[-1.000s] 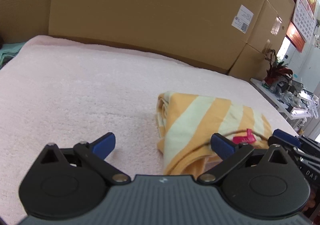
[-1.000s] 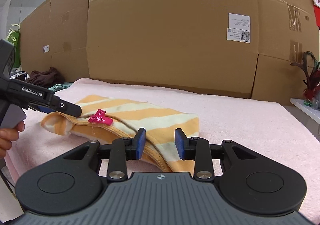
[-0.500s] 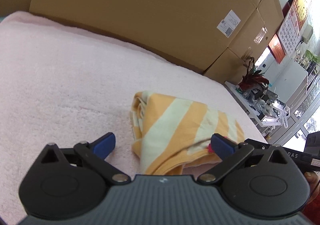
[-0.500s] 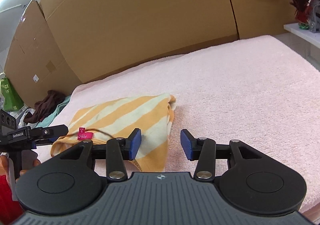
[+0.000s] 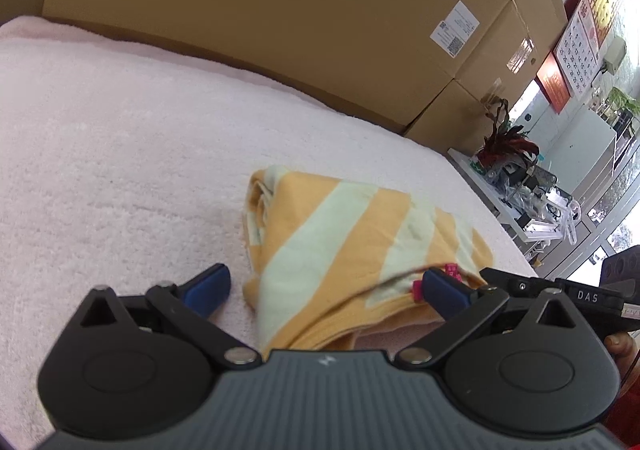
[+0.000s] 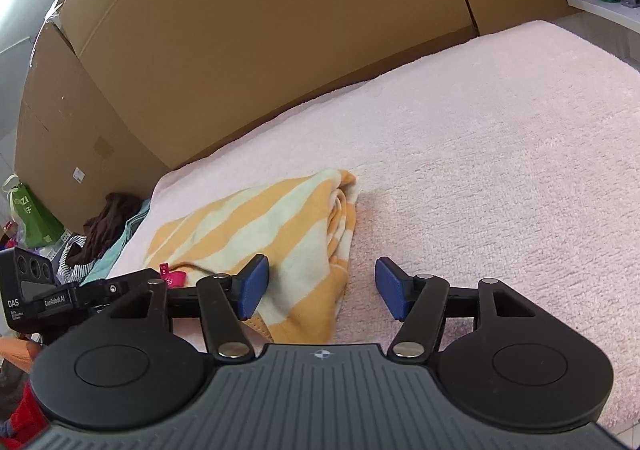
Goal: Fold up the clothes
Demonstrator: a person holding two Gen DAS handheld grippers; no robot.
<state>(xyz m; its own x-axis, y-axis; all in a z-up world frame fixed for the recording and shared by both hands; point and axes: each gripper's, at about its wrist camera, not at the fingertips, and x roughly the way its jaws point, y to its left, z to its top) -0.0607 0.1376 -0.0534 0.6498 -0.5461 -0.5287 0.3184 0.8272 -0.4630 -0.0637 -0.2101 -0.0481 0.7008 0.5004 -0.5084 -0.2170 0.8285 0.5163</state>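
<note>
Both grippers point(image 5: 326, 290) point(image 6: 320, 288) spread wide w/ folded striped shirt point(image 5: 360, 234) between.

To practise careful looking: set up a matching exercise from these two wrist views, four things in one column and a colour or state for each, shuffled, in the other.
Things:
1. folded garment
2. garment tag
3. left gripper
4. cardboard boxes

Descriptions:
A. bright pink
B. brown, behind the pink cover
C. yellow and pale stripes
D. open, holding nothing

Pairs: 1-C, 2-A, 3-D, 4-B
</note>
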